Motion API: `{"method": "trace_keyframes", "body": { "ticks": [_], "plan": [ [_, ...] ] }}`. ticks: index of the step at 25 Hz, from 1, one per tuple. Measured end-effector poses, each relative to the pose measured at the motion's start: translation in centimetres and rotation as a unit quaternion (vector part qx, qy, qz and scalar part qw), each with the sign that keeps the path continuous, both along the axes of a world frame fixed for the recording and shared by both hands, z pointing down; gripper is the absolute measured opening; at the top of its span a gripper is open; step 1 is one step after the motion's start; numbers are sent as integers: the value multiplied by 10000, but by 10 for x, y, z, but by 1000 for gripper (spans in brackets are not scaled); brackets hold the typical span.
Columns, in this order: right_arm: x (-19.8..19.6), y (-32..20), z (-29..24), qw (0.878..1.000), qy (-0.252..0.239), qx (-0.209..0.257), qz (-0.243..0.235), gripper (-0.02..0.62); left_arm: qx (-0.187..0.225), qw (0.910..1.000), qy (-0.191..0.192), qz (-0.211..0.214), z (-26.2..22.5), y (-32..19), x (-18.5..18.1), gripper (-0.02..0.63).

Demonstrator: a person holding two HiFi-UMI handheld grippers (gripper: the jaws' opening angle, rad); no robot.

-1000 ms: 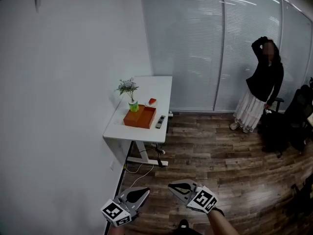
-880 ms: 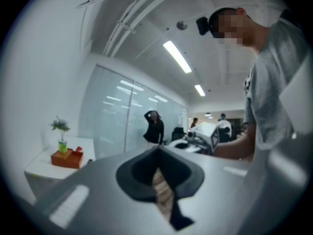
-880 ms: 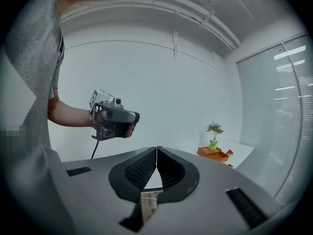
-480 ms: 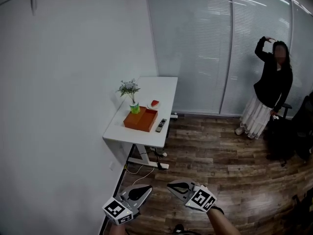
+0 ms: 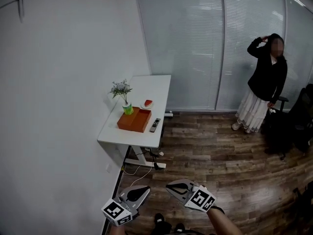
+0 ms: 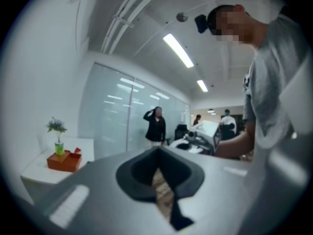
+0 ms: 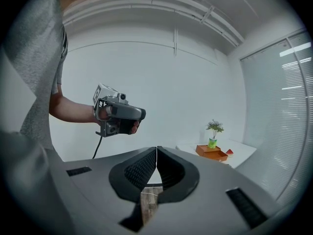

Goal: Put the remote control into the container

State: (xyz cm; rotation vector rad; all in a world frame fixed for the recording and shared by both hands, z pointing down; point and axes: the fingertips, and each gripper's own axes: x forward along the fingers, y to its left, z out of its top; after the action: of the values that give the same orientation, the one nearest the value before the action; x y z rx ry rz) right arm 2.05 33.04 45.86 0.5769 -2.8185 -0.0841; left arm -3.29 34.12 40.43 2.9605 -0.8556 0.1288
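Note:
A dark remote control (image 5: 155,125) lies on a white table (image 5: 146,92) far ahead, just right of an orange container (image 5: 134,120) (image 6: 64,160) (image 7: 212,152). My left gripper (image 5: 145,191) (image 6: 157,156) is shut and empty, held low at the frame's bottom, well short of the table. Beside it, the right gripper (image 5: 168,186) (image 7: 156,156) is also shut with nothing between its pads. Both point toward the table across the wood floor.
A small plant in a green pot (image 5: 124,102) and a red watermelon-slice item (image 5: 147,103) stand behind the container. A white wall (image 5: 58,106) runs along the left. A person in black top and white skirt (image 5: 264,82) stands by the glass partition; dark chairs (image 5: 293,121) at right.
The view has shifted: the table and container now sit a little further left and slightly lower in the head view. Both grippers stay shut at the bottom edge.

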Motion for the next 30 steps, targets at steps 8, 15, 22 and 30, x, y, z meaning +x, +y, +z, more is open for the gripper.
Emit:
{"method": "trace_keyframes", "body": {
  "ticks": [8, 15, 22, 30],
  "plan": [
    [21, -17, 17, 9987, 261, -102, 430, 17, -225, 9991, 202, 286, 24, -37, 7, -5],
    [8, -63, 36, 9961, 488, -282, 679, 17, -358, 9971, 163, 653, 43, -87, 2, -5],
    [-38, -128, 42, 9956, 525, -332, 703, 17, -394, 9963, 140, 748, 50, -146, -34, -5],
    [-60, -176, 53, 9914, 613, -508, 1034, 17, -556, 9940, -116, 938, 74, -198, -66, -5]
  ]
}}
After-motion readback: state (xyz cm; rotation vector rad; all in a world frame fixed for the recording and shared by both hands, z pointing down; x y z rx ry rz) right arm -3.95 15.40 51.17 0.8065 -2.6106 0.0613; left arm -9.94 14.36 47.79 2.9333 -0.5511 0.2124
